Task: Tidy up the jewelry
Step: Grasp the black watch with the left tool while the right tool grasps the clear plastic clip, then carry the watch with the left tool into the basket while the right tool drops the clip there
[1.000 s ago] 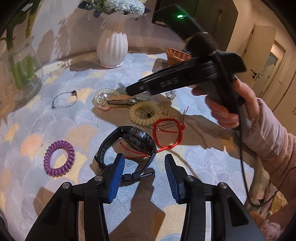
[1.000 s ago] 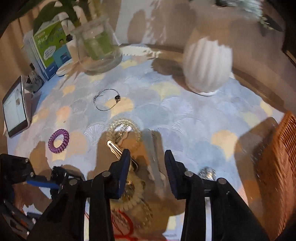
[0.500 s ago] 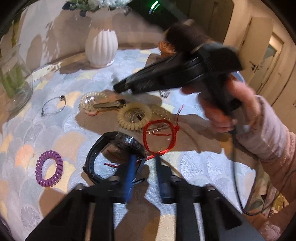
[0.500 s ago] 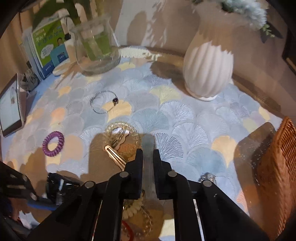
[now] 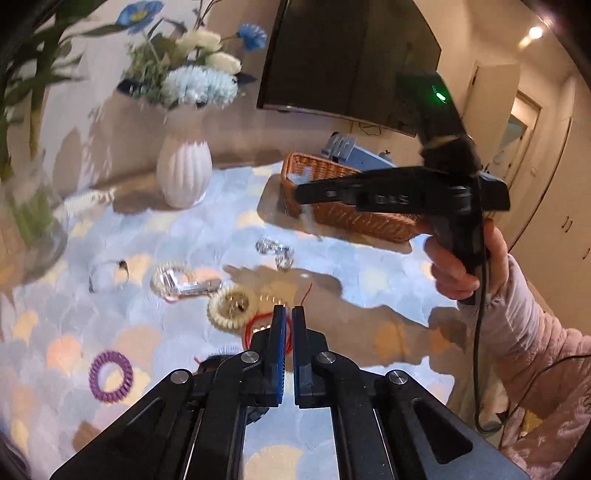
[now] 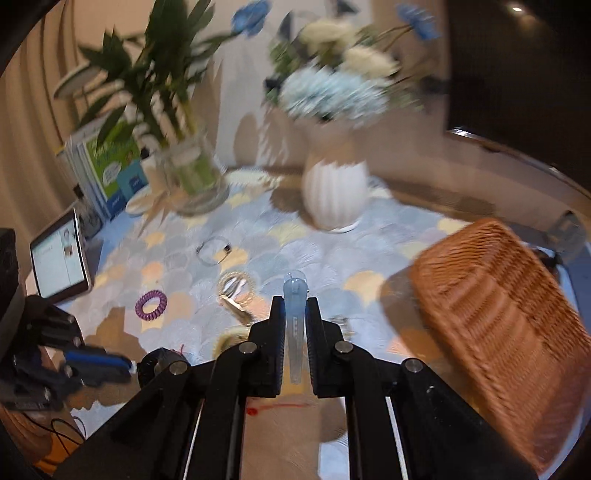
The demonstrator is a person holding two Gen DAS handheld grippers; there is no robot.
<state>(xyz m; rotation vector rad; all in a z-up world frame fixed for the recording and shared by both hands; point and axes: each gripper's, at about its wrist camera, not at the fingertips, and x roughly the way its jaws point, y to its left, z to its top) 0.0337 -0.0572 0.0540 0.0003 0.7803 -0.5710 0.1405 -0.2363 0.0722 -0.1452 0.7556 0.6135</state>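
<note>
Right wrist view, right gripper (image 6: pixel 295 314) clamping pale blue hair clip (image 6: pixel 294 317), left gripper (image 5: pixel 287 325) closed, empty, book text unreadable.

Warm, dim indoor light. A ceiling lamp (image 5: pixel 535 32) glares at one o'clock, and dark shadows cross the surface (image 5: pixel 369 266). The flowers (image 6: pixel 332 88) smear with motion blur; fisheye edges curve into black.

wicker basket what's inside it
Only the woven side of the orange wicker basket and a pale blur at its rim show. The right gripper covers the opening, so the contents cannot be made out.

Hair clip (image 6: pixel 295 317) now lifted, gripped.
</note>
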